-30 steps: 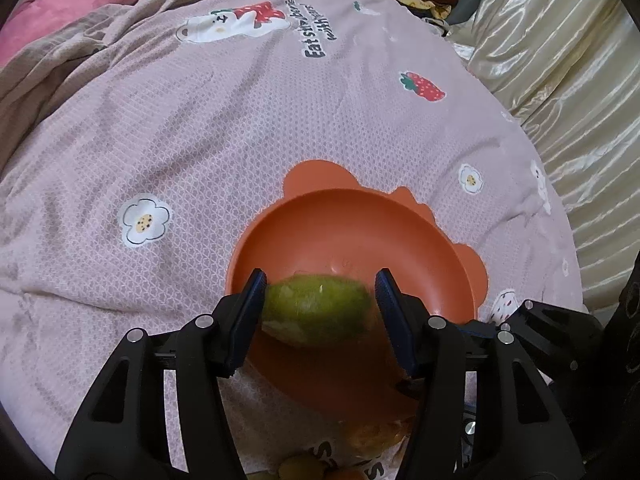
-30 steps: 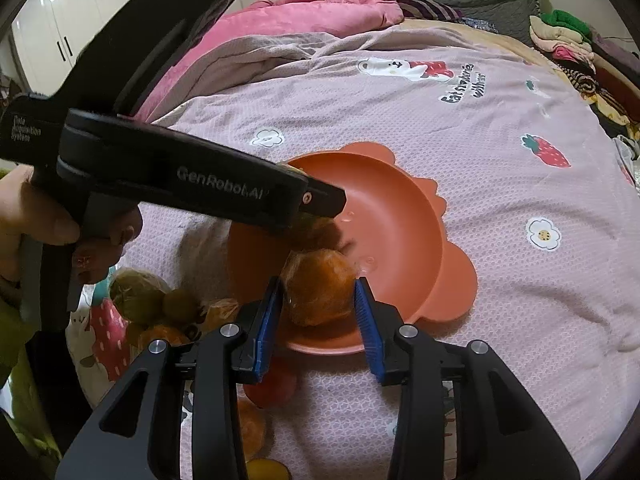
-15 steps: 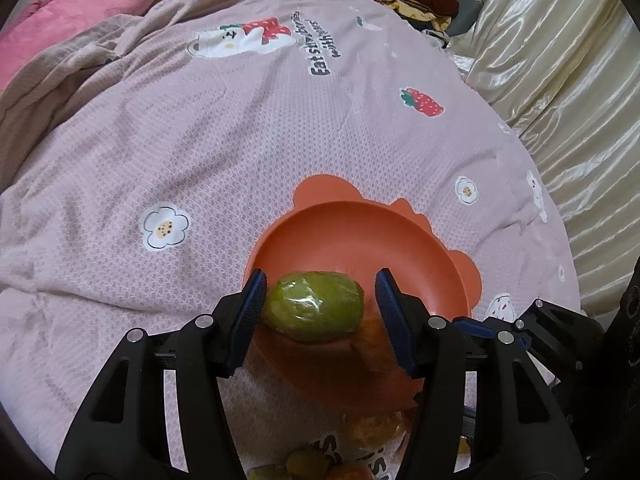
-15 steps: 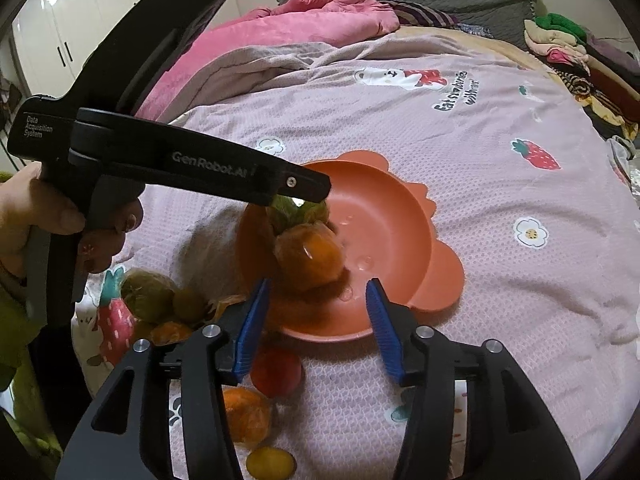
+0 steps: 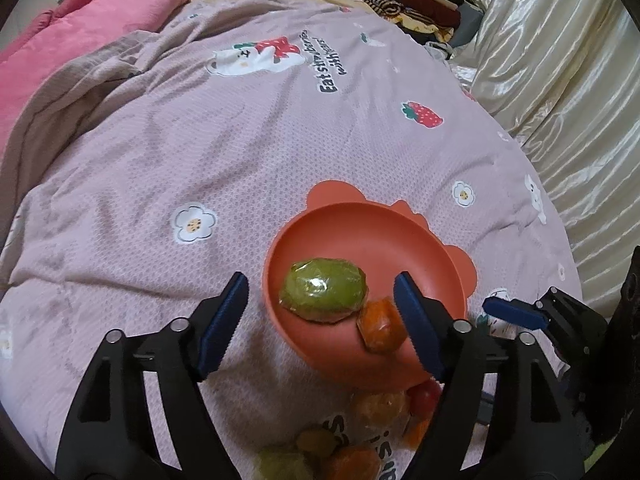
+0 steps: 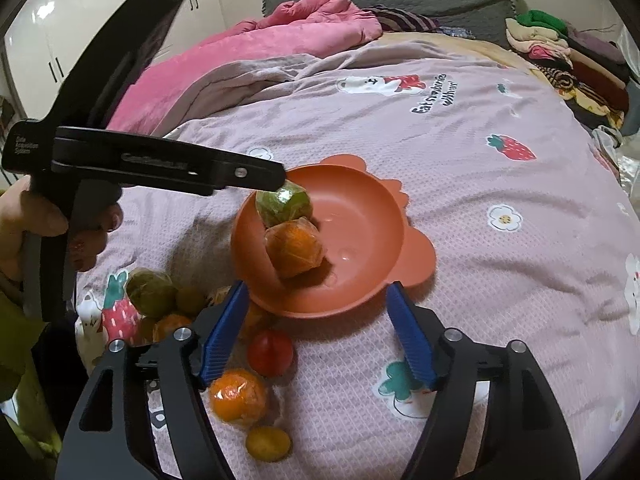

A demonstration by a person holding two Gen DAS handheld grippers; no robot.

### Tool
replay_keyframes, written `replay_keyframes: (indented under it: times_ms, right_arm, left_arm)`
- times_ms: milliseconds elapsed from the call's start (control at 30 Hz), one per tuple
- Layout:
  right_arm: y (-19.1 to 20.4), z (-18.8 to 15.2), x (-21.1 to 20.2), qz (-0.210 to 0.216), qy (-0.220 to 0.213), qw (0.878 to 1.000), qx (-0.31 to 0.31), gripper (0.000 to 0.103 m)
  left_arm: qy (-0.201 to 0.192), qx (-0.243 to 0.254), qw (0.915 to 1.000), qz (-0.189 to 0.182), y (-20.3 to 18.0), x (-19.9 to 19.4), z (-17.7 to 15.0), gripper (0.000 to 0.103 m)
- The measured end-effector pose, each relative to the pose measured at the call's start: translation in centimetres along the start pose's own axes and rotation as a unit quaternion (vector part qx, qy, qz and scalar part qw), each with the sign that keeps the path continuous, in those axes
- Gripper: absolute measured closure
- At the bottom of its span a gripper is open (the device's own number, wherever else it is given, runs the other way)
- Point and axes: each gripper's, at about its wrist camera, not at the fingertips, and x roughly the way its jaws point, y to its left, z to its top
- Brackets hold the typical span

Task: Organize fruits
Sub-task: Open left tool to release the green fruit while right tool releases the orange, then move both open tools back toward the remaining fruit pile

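**Two wrapped fruits lie in the bowl, both grippers wide open**

The bedspread (image 5: pixel 168 128) reads "Eat strawberries with bears", or close to that; the second line is hard to make out. A green fruit (image 5: pixel 323 290) and an orange fruit (image 5: pixel 379 328), both in shiny film, touch inside the orange bowl (image 5: pixel 372 236). The left gripper (image 5: pixel 320 314) and right gripper (image 6: pixel 316 330) gape, holding nothing. More fruits (image 6: pixel 239 396) lie loose beside the bowl.

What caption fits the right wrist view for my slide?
Open tongs above loose fruit beside an orange bowl holding a green fruit and an orange.
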Motion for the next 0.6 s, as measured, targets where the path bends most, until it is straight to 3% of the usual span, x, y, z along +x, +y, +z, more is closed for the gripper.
replay_keyframes:
  times_ms: [200,600]
  right_arm:
    - [-0.3,-0.4,-0.4,-0.006,-0.004,1.0,0.009,0.023]
    - [0.2,-0.5,-1.5,-0.016,-0.017,1.0,0.017,0.01]
  left_arm:
    - [-0.016,-0.006,0.9998,0.005,0.5,-1.7,-0.8,0.021]
    - [-0.034,-0.009,0.9989,0.032,1.2,-3.9,-2.7,0.01]
